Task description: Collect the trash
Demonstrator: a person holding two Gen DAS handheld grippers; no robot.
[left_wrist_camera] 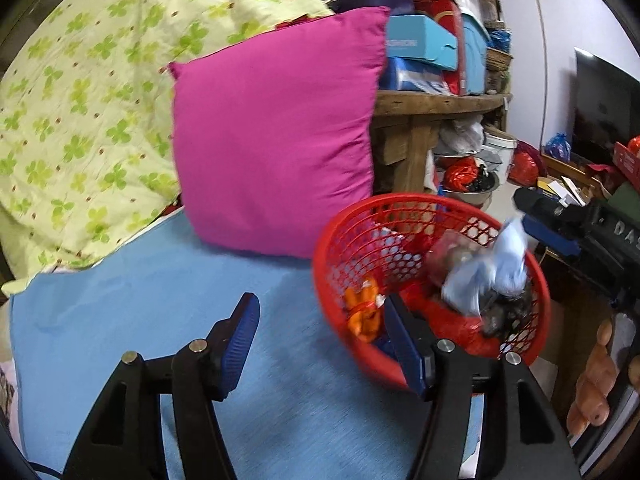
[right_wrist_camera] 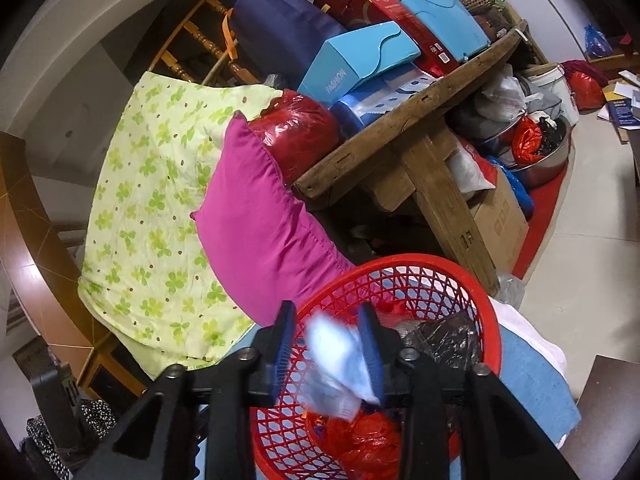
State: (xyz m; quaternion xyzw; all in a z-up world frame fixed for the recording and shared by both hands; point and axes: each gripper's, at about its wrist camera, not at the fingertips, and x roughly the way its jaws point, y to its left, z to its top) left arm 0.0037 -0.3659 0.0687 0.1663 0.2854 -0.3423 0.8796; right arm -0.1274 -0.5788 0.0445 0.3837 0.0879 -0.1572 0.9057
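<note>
A red mesh basket [left_wrist_camera: 400,208] stands on the blue sheet [left_wrist_camera: 160,300], filled with wrappers: an orange packet [left_wrist_camera: 362,312], red plastic [left_wrist_camera: 460,324] and dark foil. A pale blue crumpled wrapper [left_wrist_camera: 496,268] is blurred above the basket, below my right gripper [left_wrist_camera: 536,224]. My left gripper [left_wrist_camera: 320,336] is open and empty, its right finger against the basket's near rim. In the right wrist view my right gripper [right_wrist_camera: 328,352] is open over the basket [right_wrist_camera: 472,284], with the pale blue wrapper [right_wrist_camera: 340,364] blurred between its fingers, touching the right pad.
A magenta pillow [left_wrist_camera: 276,132] leans behind the basket against a green clover quilt [left_wrist_camera: 80,100]. A wooden table [right_wrist_camera: 400,120] piled with boxes stands to the right, with bags and a metal bowl [right_wrist_camera: 540,160] beneath.
</note>
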